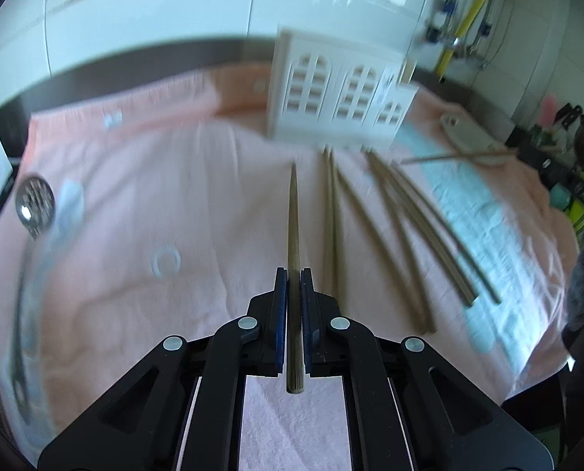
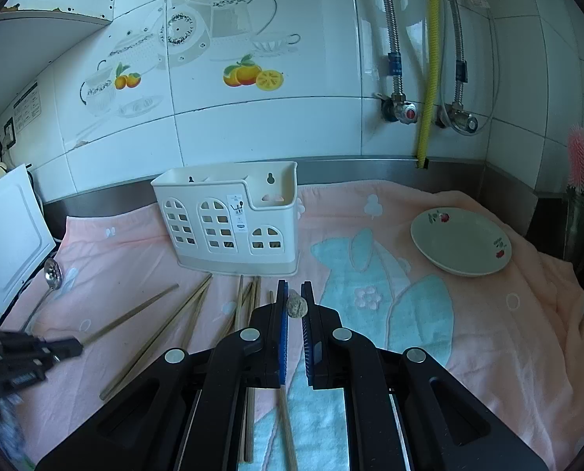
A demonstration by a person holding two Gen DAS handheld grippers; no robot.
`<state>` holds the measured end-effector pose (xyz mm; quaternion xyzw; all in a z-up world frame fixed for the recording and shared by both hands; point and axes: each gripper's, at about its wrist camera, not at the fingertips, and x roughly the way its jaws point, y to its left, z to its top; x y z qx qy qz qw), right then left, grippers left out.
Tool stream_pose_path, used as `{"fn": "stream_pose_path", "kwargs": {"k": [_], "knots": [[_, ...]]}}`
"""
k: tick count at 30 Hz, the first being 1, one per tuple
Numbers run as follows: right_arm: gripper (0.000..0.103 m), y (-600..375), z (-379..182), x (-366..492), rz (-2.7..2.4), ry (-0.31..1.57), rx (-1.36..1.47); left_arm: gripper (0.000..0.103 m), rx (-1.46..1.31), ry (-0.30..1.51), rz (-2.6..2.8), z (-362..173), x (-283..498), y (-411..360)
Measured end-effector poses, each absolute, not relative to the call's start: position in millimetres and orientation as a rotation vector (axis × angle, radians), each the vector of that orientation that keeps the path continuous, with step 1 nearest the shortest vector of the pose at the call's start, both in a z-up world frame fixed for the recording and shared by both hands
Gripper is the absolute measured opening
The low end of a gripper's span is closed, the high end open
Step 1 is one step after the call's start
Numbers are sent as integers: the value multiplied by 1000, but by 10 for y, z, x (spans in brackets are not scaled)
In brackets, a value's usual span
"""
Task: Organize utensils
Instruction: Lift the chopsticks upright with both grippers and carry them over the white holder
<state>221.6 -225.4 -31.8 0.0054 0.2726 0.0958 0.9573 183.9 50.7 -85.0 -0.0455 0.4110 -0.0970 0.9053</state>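
**Left has one chopstick pinched; caddy is the next stop**

Nearest in the left wrist view: the left gripper (image 1: 294, 274) is closed tight on a single chopstick (image 1: 293, 212), pads on both sides of the shaft, the butt end sticking back toward the camera and the thin tip pointing fwd at the caddy. From the right wrist view the stick looks lifted off the towel, though the blur makes that hard to confirm.

Right gripper (image 2: 295, 289) – jaws drawn in narrow, and a chopstick end (image 2: 296, 306) sits end-on between them, so it seems to hold one too; a gap shows by the right pad, so how firm the grip is I can't tell.

Mid-ground: loose chopsticks (image 1: 386, 216) lie fanned on the pink towel (image 1: 135, 196), tips toward the caddy. A slotted ladle (image 1: 35, 200) rests at the left edge of the towel.

Farther back: the white utensil caddy (image 2: 229, 219) stands upright on the towel, just beyond the chopstick tips. A plate (image 2: 462, 241) sits well apart to the right.

Doing the step well, in my judgement – the grip is near the thick end, so the long free tip will swing. Raise it clear of the caddy's front wall before moving fwd, tip it toward vertical, aim for a tall compartment and release only once the tip is well inside. Keep the right gripper out of the path.
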Motion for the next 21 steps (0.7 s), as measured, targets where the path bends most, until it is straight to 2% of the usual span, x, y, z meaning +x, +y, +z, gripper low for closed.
{"fn": "stream_pose_path", "kwargs": {"k": [9, 21], "knots": [[6, -2220, -147, 2397, 253, 575, -11, 6, -72, 756, -200, -366, 2038, 486], [6, -2231, 536, 2767, 371, 607, -58, 5, -54, 709, -241, 300, 2468, 450]]}}
